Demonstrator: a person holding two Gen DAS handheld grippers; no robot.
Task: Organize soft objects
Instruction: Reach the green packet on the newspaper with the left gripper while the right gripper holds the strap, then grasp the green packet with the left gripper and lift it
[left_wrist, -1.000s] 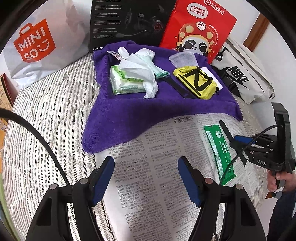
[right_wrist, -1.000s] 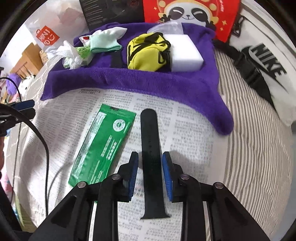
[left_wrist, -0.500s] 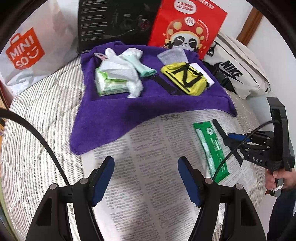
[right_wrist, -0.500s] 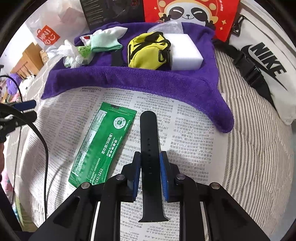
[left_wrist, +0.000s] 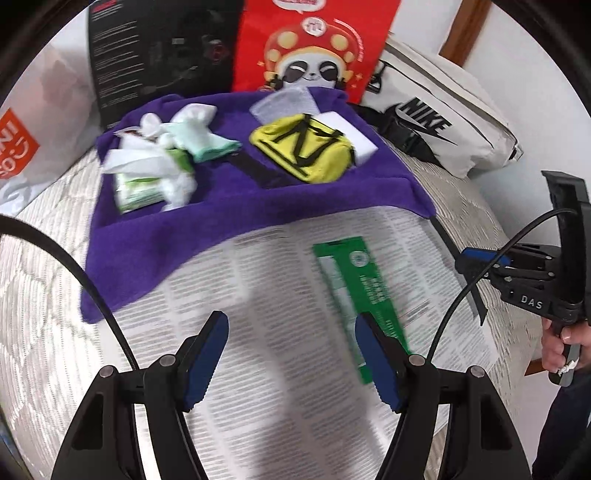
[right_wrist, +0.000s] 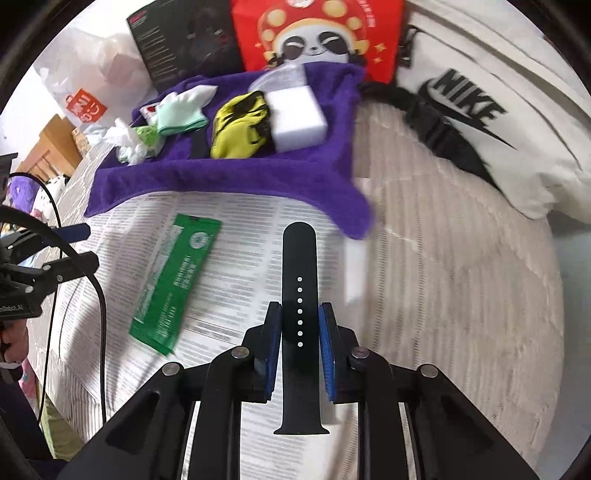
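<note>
The black rubber watch strap with a row of small holes (right_wrist: 299, 325) is pinched between the blue pads of the right gripper (right_wrist: 300, 345), whose jaws have just been closing on it. The strap points away from the camera, above the printed newspaper sheet (right_wrist: 236, 236) spread on the striped bed cover (right_wrist: 443, 258). Just to its left, a flat green foil sachet (right_wrist: 177, 280) lies on the newspaper. Beyond, a purple terry towel (right_wrist: 229, 177) carries a yellow pouch with black straps (right_wrist: 240, 125), a white foam block (right_wrist: 297, 116), a mint-green glove (right_wrist: 181, 110) and crumpled white tissue (left_wrist: 147, 162). The left gripper (left_wrist: 291, 354) has its jaws spread with nothing between them, over the newspaper, its right pad overlapping the sachet in view.
</note>
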